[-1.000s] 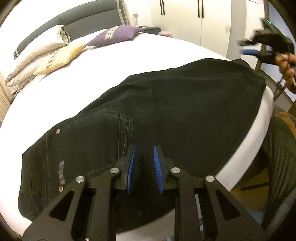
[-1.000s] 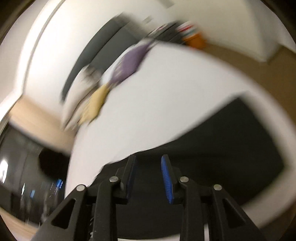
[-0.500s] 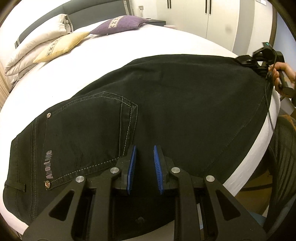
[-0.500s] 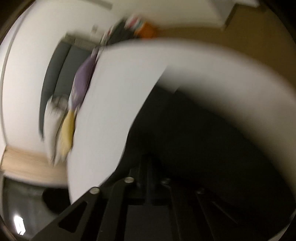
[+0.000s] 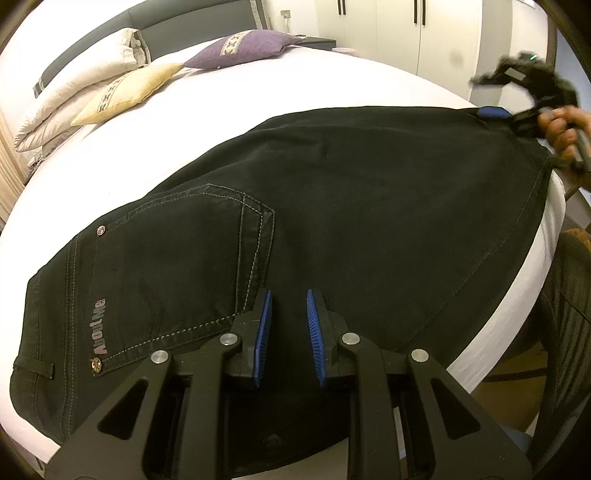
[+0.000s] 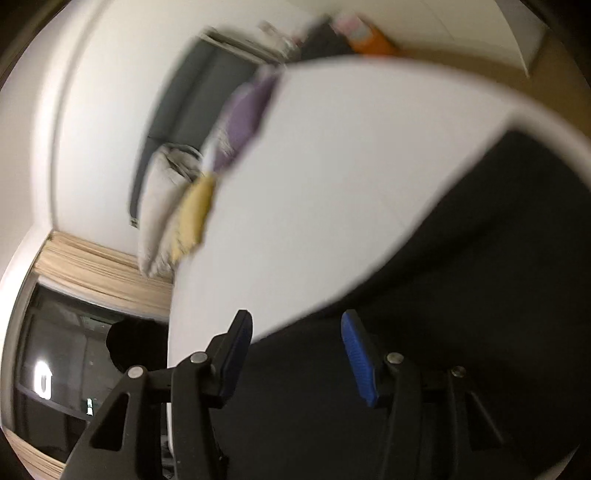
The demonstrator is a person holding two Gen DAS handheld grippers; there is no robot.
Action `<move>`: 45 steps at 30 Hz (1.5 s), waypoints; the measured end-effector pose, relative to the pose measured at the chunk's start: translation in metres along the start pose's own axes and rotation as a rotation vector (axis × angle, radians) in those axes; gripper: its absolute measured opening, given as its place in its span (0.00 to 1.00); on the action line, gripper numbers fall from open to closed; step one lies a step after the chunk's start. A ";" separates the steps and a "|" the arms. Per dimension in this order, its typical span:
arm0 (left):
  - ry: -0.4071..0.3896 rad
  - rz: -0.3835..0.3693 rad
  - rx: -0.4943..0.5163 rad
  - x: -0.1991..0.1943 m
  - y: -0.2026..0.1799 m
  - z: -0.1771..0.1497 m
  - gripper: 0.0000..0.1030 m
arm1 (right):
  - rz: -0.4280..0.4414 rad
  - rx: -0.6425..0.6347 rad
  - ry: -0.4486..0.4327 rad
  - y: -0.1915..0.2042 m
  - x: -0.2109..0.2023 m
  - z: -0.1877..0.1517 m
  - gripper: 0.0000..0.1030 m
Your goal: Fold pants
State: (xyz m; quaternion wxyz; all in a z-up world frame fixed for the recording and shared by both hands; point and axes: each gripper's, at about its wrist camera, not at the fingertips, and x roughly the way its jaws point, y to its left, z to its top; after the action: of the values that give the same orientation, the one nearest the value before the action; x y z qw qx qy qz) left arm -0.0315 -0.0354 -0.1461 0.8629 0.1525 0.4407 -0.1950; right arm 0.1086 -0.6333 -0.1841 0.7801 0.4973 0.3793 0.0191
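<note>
Across centre of left view: black pants [image 5: 332,221] flat on white bed [image 5: 258,96], waistband lower left. Left claw [image 5: 288,336] slightly parted above seat, grasping nothing. Right claw [image 6: 299,354] opening at hem, released. We judge: grip hem squarely before folding toward waistband.

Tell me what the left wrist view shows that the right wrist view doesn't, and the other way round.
Only the left wrist view: the back pocket with its label, the white wardrobe doors, and the right claw at the pants' far end, its jaws opening. Only the right wrist view: a dark window below a pale blind. Both: the black pants, the white bed, and the purple pillow and yellow pillow.
</note>
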 end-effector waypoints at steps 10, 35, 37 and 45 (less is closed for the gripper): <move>-0.027 -0.015 -0.040 -0.004 0.010 -0.006 0.19 | -0.140 0.210 -0.386 -0.090 -0.101 0.035 0.52; -0.101 0.066 -0.276 -0.051 0.123 -0.005 0.19 | 0.108 -0.194 0.074 0.067 -0.048 -0.089 0.55; -0.055 0.074 -0.305 -0.035 0.143 -0.008 0.19 | 0.176 -0.289 0.196 0.118 0.011 -0.108 0.55; -0.054 0.002 -0.440 -0.026 0.177 -0.064 0.19 | 0.112 -0.220 0.505 0.174 0.248 -0.157 0.53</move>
State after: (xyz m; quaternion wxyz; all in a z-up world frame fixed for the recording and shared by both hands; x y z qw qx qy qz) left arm -0.0074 0.1531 -0.1445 0.8870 -0.0441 0.4493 -0.0974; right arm 0.2500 -0.3251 -0.2228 0.7078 0.4094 0.5293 0.2266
